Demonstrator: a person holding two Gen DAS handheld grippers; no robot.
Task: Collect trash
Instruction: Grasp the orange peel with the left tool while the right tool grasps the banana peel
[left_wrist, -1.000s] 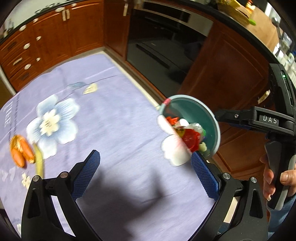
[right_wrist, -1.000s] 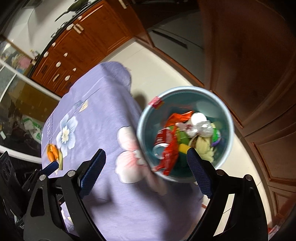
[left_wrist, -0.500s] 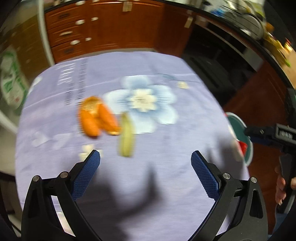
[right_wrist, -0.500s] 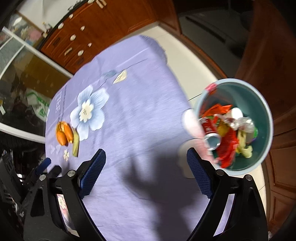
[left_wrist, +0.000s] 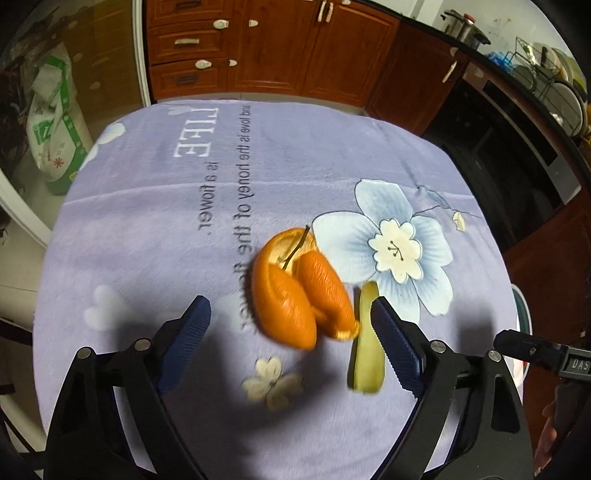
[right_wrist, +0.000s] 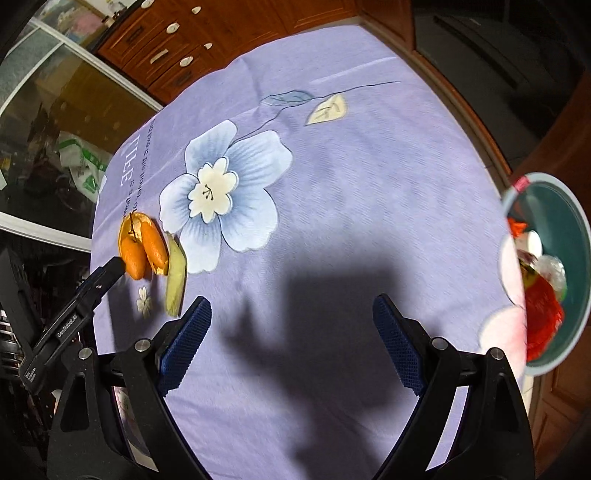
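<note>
Your left gripper (left_wrist: 290, 328) has its jaws spread wide but they're closing in a bit now, w/ nothing pinched yet. The orange peel (left_wrist: 299, 291) sits right btwn the two blue pads, a bit ahead of them, down on the purple cloth (left_wrist: 147, 236). The pale green peel strip (left_wrist: 365, 343) lies just beside the orange one, close to the right-side pad. Your right gripper (right_wrist: 291, 343) has its jaws spread wide too, w/ only bare cloth btwn them; both peels are well off to its left. The bin (right_wrist: 576, 236) past the table edge already has lots of trash in it, so I think most of the job's done. Left to do: grab those 2 peels and drop them in.
</note>
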